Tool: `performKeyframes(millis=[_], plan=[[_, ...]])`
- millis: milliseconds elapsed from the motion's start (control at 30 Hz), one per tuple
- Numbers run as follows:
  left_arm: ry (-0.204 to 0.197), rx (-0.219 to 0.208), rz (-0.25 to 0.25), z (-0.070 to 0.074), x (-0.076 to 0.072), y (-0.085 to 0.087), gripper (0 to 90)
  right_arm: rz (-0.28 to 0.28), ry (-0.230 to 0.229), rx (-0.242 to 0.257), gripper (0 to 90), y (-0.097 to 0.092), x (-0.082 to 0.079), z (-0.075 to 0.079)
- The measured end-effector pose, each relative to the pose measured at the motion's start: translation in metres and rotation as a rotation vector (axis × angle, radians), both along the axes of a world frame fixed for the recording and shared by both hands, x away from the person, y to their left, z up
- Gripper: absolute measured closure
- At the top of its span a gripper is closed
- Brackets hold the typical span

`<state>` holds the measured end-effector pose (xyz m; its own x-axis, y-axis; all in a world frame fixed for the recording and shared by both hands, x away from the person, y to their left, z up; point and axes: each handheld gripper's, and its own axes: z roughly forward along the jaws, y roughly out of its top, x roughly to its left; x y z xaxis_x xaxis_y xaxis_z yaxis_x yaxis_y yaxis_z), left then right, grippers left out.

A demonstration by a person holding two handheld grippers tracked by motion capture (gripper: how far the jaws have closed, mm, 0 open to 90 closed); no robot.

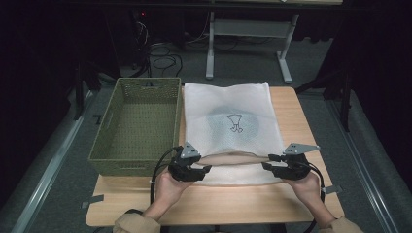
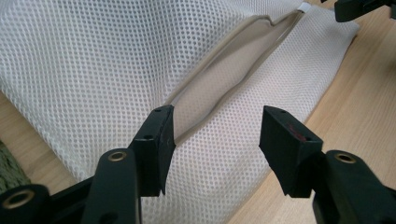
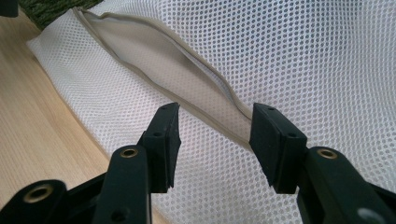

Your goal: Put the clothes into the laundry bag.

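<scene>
A white mesh laundry bag (image 1: 228, 116) lies flat on the wooden table, with a grey garment bearing a dark drawing (image 1: 234, 123) showing through it. Its beige-edged zip opening (image 1: 238, 156) runs across the near end and gapes slightly. My left gripper (image 1: 206, 168) is open at the left end of that opening (image 2: 219, 93), jaws apart over the mesh. My right gripper (image 1: 268, 164) is open at the right end of the opening (image 3: 163, 56), its jaws on either side of the beige edge. Both are held by hands coming from the bottom.
A green woven basket (image 1: 111, 145) with nothing visible inside stands at the left, touching the bag's side; its corner shows as green weave (image 3: 46, 9) in the right gripper view. Bare wood (image 1: 218, 204) lies between the bag and the near table edge. A desk frame (image 1: 248, 29) stands beyond.
</scene>
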<state>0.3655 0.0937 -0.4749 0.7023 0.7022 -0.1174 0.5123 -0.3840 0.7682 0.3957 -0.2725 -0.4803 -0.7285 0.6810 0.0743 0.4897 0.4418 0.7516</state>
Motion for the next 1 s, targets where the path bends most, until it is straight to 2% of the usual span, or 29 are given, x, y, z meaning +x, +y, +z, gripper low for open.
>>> performKeyframes(millis=[133,233,367,500,567,633,767,833,1000], plan=[[-0.001,-0.022,0.0,-0.002,-0.002,0.001,44.1,-0.012,0.019,0.019,52.8,-0.002,-0.001,-0.006],[-0.004,0.005,-0.006,-0.004,-0.003,-0.001,43.4,-0.011,0.025,0.008,52.8,-0.002,-0.004,-0.009],[-0.001,0.009,-0.008,-0.004,-0.004,-0.001,43.1,-0.013,0.017,0.009,52.7,-0.004,-0.006,-0.01],[0.007,0.015,-0.005,-0.007,-0.005,-0.001,43.0,-0.019,0.021,-0.004,52.4,-0.004,-0.008,-0.013],[0.035,-0.002,-0.008,-0.011,-0.004,-0.001,43.4,-0.017,0.015,-0.021,52.4,-0.002,-0.011,-0.014],[0.034,0.024,-0.007,-0.014,-0.004,-0.003,43.5,-0.014,0.016,-0.028,52.4,-0.001,-0.012,-0.016],[0.034,0.03,0.0,-0.017,-0.004,-0.003,43.4,-0.011,0.021,-0.029,52.4,-0.001,-0.013,-0.017],[0.04,0.049,-0.002,-0.019,-0.004,-0.004,43.2,-0.012,0.024,-0.03,52.4,0.0,-0.013,-0.018],[0.036,0.084,-0.013,-0.022,-0.005,-0.008,42.7,-0.02,0.015,-0.077,52.4,0.0,-0.016,-0.022]])
